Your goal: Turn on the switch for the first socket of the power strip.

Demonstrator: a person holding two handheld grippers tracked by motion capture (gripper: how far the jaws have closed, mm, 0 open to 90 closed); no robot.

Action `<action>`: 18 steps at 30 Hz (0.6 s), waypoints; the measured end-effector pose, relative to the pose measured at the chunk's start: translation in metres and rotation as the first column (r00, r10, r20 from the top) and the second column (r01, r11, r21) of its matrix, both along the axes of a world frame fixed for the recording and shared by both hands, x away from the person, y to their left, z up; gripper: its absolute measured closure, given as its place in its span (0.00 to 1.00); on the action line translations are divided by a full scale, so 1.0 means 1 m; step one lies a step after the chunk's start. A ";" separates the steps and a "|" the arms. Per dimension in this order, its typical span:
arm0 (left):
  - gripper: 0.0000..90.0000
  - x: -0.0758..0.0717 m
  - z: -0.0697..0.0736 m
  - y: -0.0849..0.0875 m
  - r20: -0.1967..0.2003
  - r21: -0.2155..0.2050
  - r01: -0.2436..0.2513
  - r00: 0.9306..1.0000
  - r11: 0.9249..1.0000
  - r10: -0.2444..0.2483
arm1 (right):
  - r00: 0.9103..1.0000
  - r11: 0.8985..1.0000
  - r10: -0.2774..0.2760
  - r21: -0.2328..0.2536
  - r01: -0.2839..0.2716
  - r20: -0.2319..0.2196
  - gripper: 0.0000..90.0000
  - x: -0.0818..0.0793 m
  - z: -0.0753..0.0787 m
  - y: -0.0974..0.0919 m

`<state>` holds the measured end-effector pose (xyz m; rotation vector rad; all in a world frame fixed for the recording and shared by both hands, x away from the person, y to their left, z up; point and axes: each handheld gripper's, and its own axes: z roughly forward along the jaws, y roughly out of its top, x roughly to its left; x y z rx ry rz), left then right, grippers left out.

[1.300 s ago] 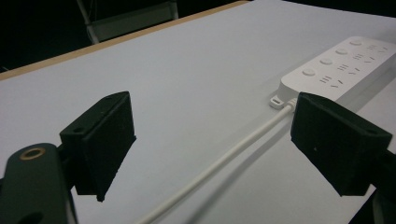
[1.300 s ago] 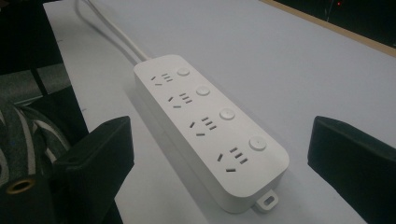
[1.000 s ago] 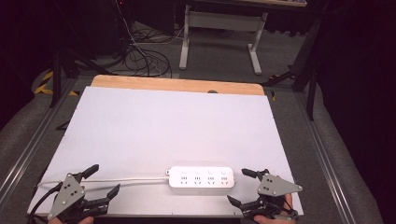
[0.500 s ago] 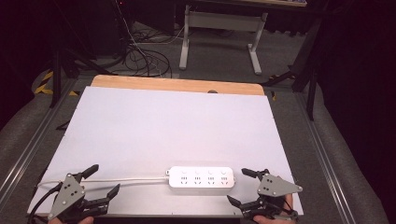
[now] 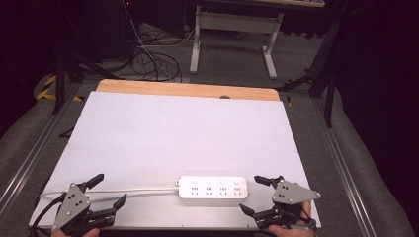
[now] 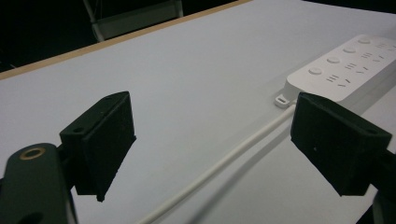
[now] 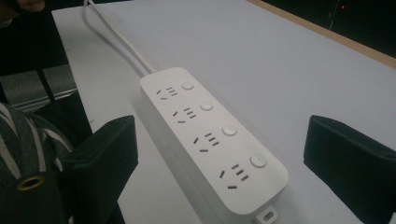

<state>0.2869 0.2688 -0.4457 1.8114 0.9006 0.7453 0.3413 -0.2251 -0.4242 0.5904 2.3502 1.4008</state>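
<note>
— Where is the long white plastic power strip (image 5: 212, 187) with four buttons?
— It lies flat near the front edge of the white table (image 5: 183, 128). Its thin white cord (image 5: 123, 190) runs toward the front left corner.
— And the grippers?
— The left gripper (image 5: 106, 193) and right gripper (image 5: 254, 196) sit either side, jaws wide apart, holding nothing.

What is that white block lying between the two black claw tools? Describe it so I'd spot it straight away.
Start at the white table and go to its near edge. Between the left gripper and right gripper, both open, lies a power strip. It is a flat white bar with four sockets, each with a round button, and a white cord running left.
</note>
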 end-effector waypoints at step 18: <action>0.16 0.000 0.000 0.000 0.001 0.001 0.001 1.000 1.000 -0.001 | 0.997 0.997 0.073 -0.014 -0.073 0.005 0.15 0.015 0.028 0.031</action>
